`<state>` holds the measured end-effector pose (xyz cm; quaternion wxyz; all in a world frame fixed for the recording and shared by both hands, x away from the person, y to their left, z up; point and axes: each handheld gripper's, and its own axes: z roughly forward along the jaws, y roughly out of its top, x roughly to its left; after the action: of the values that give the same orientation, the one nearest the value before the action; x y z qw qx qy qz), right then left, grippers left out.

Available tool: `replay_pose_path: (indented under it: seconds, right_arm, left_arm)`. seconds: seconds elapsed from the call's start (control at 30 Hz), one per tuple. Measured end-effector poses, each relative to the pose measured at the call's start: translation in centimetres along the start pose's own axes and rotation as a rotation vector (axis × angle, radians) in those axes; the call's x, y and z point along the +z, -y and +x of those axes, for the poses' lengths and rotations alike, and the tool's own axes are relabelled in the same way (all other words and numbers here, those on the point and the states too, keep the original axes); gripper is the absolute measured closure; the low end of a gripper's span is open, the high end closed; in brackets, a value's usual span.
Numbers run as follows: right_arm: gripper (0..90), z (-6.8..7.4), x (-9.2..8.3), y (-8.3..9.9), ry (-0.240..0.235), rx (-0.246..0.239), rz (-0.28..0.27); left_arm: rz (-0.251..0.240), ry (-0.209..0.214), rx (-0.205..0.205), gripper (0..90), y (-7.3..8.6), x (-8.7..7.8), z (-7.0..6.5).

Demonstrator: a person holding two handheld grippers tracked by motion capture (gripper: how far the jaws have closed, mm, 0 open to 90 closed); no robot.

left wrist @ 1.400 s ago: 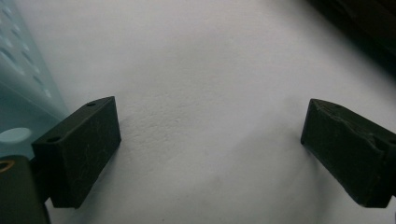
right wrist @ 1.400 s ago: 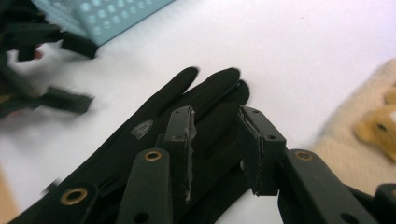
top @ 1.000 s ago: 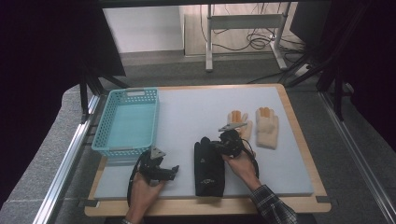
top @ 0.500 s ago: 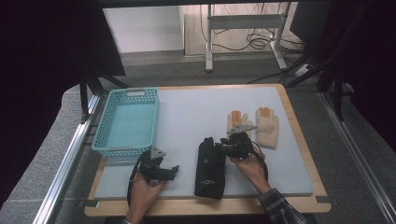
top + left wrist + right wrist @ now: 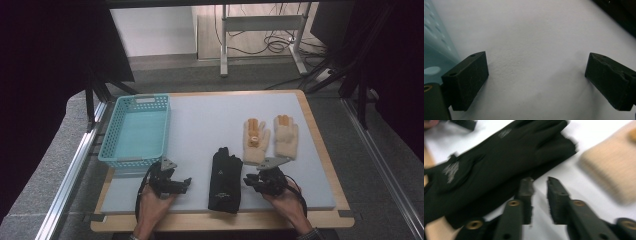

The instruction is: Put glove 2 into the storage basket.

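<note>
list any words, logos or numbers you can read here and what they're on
No text can be read.
black gloves: small pale prints on the back and near the fingers, too blurred to read.
left tan glove: small white tag or mark, too small to read.
teal basket: no label visible.

No lettering can be made out anywhere. The black gloves (image 5: 499, 165) carry a small pale printed mark near the cuff, at the left of the right gripper view, and another toward the upper middle, but both are too blurred to read. In the high view it is only a pale speck.
</note>
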<state>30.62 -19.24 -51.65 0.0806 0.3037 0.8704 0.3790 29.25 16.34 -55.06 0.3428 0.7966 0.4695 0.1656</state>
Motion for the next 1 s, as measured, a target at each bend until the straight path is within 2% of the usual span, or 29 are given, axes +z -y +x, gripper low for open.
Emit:
replay_pose_path:
  seconds: [0.03, 0.07, 0.2, 0.37, 0.6, 0.83, 0.87, 1.0]
  right_arm:
    - [82.4, 0.2, 0.0, 0.3, -0.005, -0.002, 0.002]
    - [85.9, 0.7, -0.1, 1.0, -0.033, -0.011, -0.002]
    - [87.4, 1.6, 0.5, 1.6, -0.062, -0.037, 0.002]
    - [87.4, 2.3, 1.3, 1.2, -0.083, -0.048, -0.006]
    - [87.2, 3.3, 3.0, 0.1, -0.110, -0.036, -0.020]
    - [86.0, 3.8, 4.7, -1.4, -0.081, -0.040, -0.030]
    - [85.4, 4.0, 5.4, -2.0, -0.058, -0.053, -0.037]
    - [85.4, 4.0, 6.6, -3.1, -0.028, -0.075, -0.040]
  left_arm:
    - [0.001, 0.002, 0.004, 5.4, 0.1, -0.1, 0.0]
    - [0.005, 0.013, 0.018, 4.6, 0.3, -0.3, 0.1]
    - [0.004, 0.013, 0.026, 4.5, 0.6, -0.6, 0.2]
    - [0.004, 0.016, 0.029, 4.4, 0.8, -0.7, 0.3]
    - [0.007, 0.020, 0.036, 4.3, 1.2, -1.1, 1.0]
    - [0.008, 0.026, 0.049, 4.5, 1.4, -1.3, 1.3]
    - [0.007, 0.038, 0.060, 4.8, 1.4, -1.3, 1.4]
    - [0.009, 0.045, 0.066, 5.1, 1.4, -1.4, 1.6]
